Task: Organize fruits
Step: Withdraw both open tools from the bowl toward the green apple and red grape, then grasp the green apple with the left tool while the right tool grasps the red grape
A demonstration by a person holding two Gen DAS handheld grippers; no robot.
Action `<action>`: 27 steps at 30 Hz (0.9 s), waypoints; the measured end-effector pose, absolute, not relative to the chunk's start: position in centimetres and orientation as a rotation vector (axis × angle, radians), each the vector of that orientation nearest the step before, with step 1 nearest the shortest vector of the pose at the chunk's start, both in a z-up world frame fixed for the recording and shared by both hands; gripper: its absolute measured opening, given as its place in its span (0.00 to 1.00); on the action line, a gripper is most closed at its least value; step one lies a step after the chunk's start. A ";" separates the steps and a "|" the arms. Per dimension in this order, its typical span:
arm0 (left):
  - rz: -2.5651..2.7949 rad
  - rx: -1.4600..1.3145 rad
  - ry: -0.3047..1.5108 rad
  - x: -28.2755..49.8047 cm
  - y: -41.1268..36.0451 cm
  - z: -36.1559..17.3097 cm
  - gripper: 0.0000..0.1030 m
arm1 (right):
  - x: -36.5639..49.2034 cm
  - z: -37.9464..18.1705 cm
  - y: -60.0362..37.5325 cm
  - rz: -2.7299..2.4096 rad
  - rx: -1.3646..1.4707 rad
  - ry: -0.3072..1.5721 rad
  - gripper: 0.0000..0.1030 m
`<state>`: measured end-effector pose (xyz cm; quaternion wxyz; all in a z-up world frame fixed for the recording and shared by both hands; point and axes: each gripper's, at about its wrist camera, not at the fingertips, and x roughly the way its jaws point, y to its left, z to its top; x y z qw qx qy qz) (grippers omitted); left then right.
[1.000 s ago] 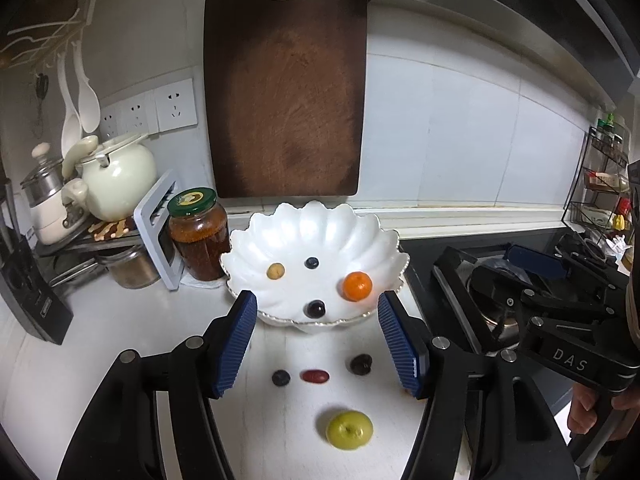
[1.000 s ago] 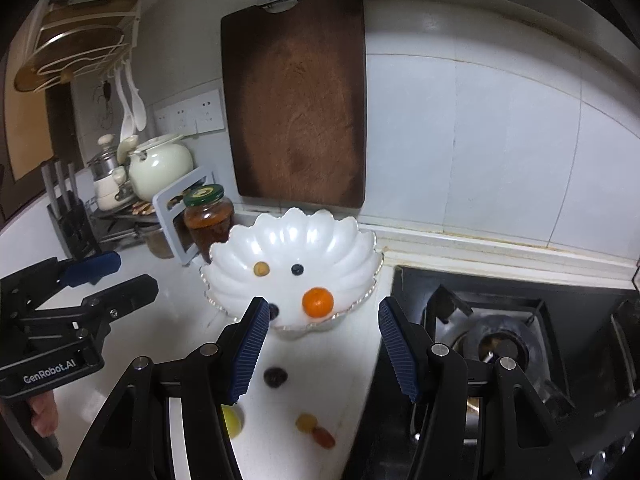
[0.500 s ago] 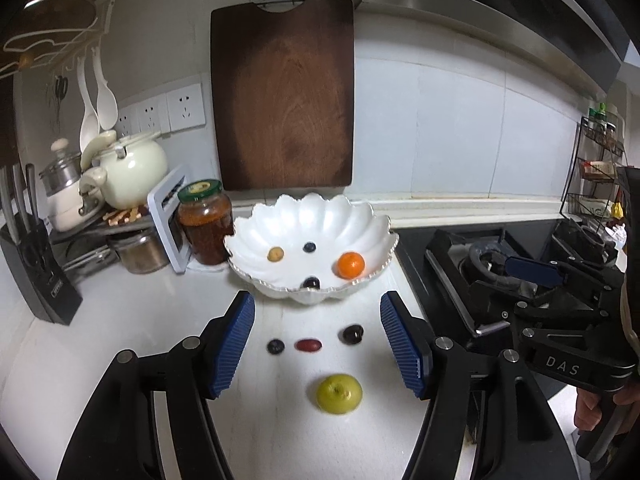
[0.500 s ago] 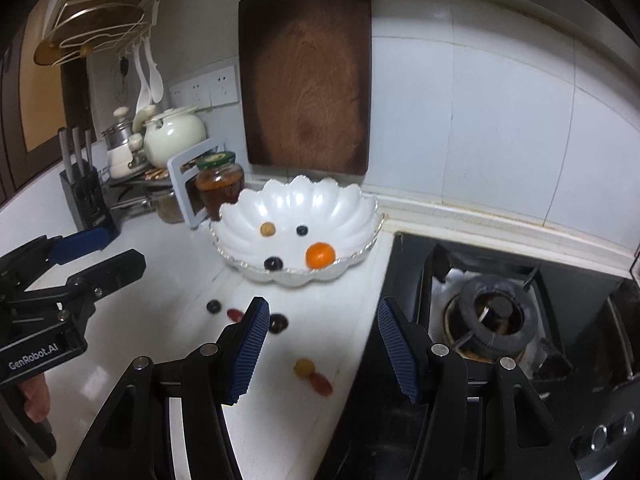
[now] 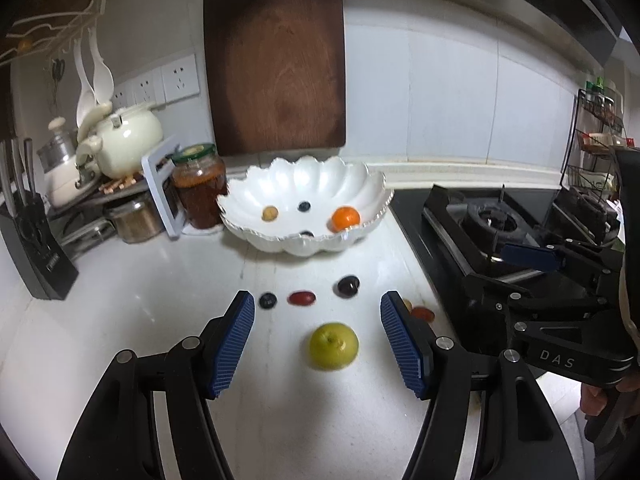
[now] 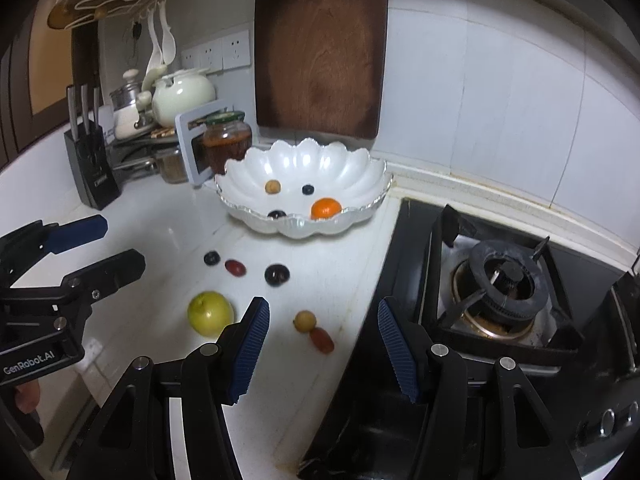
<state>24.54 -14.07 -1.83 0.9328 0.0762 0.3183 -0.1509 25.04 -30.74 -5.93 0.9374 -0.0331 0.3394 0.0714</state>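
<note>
A white scalloped bowl (image 5: 280, 188) (image 6: 348, 172) holds an orange (image 5: 345, 217) (image 6: 326, 207), a tan fruit (image 5: 270, 213), a blueberry (image 5: 304, 206) and a dark grape (image 6: 276, 214). On the counter lie a green apple (image 5: 333, 345) (image 6: 210, 313), a blueberry (image 5: 267, 300), a red grape (image 5: 301, 298), a dark plum (image 5: 348, 286) (image 6: 277, 274), a tan fruit (image 6: 305, 320) and a red grape (image 6: 321, 339). My left gripper (image 5: 318, 338) is open, with the apple between its fingers. My right gripper (image 6: 320, 346) is open above the tan fruit and red grape.
A jar (image 5: 199, 190) stands left of the bowl, with a kettle (image 5: 126, 138) and knife block (image 5: 34, 248) further left. A wooden cutting board (image 5: 276, 60) leans on the wall. A gas stove (image 6: 500, 288) fills the right side beyond the counter edge.
Both grippers have pulled back from the bowl and lowered toward the counter. The loose fruits now lie closer to the fingers. Both stay open.
</note>
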 end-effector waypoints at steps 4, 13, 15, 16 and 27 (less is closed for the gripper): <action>-0.309 0.167 0.678 24.7 -14.5 -3.3 0.63 | 25.3 -7.2 -30.9 0.158 -0.063 0.719 0.56; -0.300 0.153 0.761 26.1 -15.0 -6.8 0.63 | 26.7 -10.0 -30.8 0.182 -0.071 0.785 0.50; -0.303 0.152 0.777 26.4 -15.1 -7.4 0.63 | 27.2 -10.5 -30.9 0.186 -0.069 0.799 0.48; -0.303 0.154 0.783 26.5 -15.1 -7.6 0.63 | 27.4 -10.8 -30.9 0.190 -0.071 0.806 0.48; -0.301 0.126 0.859 28.7 -15.4 -10.5 0.63 | 29.9 -13.5 -31.0 0.218 -0.056 0.880 0.41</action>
